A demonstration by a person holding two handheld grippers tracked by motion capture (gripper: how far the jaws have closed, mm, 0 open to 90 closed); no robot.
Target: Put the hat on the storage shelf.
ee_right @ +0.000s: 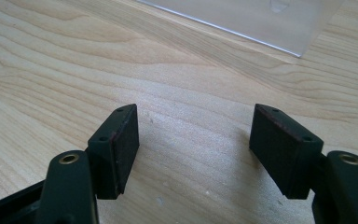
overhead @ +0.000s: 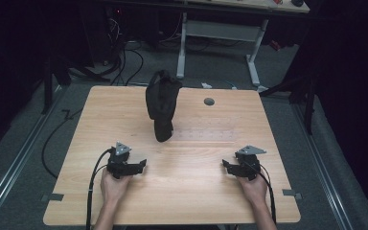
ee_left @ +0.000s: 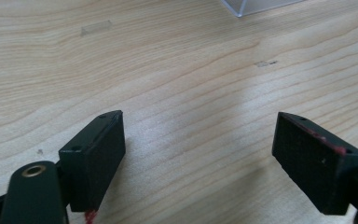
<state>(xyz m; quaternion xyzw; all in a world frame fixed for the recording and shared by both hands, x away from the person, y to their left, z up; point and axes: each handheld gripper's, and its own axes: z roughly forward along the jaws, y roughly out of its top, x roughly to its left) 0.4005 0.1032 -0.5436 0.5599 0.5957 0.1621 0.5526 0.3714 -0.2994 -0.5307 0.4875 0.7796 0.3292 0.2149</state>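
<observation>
Grippers wait wide and empty, left gripper (overhead: pixel 141 166) and right gripper (overhead: pixel 226 167); a careless swing could topple that upright black bag (overhead: pixel 162 106).

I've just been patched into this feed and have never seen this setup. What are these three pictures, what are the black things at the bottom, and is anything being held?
No robot here: a person sits at a wooden table and holds a hand-held gripper in each hand.

The wide picture is from a fixed camera above, looking down. The left hand-held gripper is at its left, the right hand-held gripper at its right, both low over the near part of the table.

The other two pictures come from cameras riding on each tool, looking along its two black jaws. In both, the jaws stand wide apart with only bare wood between them, so nothing is held.

On the table stands a black bag-like object, a clear plastic piece beside it, and a round grey spot near the far edge.
</observation>
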